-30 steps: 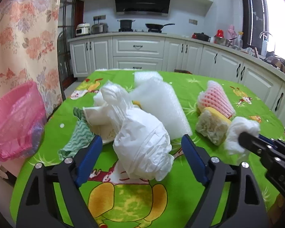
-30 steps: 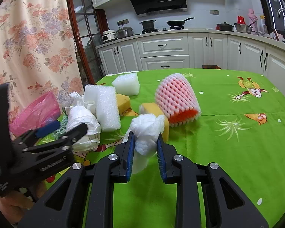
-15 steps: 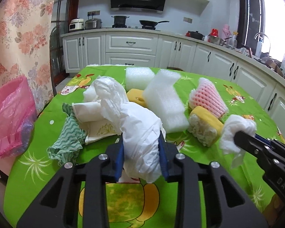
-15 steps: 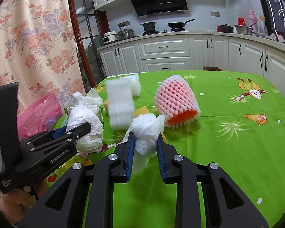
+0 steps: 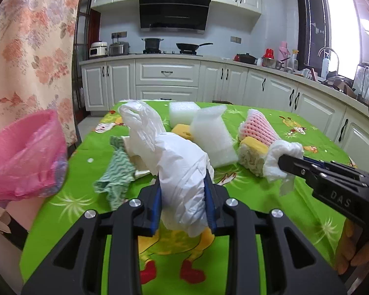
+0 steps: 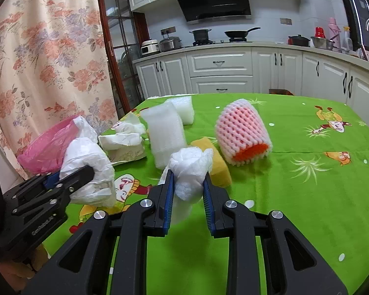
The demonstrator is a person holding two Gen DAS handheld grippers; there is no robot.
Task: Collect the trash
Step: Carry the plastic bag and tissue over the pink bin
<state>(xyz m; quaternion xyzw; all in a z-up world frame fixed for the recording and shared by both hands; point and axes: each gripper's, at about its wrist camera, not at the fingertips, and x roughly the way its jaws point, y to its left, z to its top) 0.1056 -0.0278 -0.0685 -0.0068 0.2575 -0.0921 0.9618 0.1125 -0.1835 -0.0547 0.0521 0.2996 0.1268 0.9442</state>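
Left wrist view: my left gripper (image 5: 183,200) pinches a crumpled white plastic bag (image 5: 177,162) above the green surface (image 5: 246,201), beside the pink-lined trash bin (image 5: 24,157). My right gripper (image 6: 188,194) clamps a wad of white tissue (image 6: 190,169). Behind lie a white foam block (image 6: 166,135), a yellow sponge (image 6: 219,162) and a pink foam net sleeve (image 6: 243,132).

My left gripper (image 5: 183,201), wide open around the white plastic bag (image 5: 177,162) a second ago, has clamped it and lifted it clear of the green tablecloth (image 5: 69,196); the bag now fills the frame's centre. In my right view the foam block (image 6: 166,135) has tipped upright at centre left.
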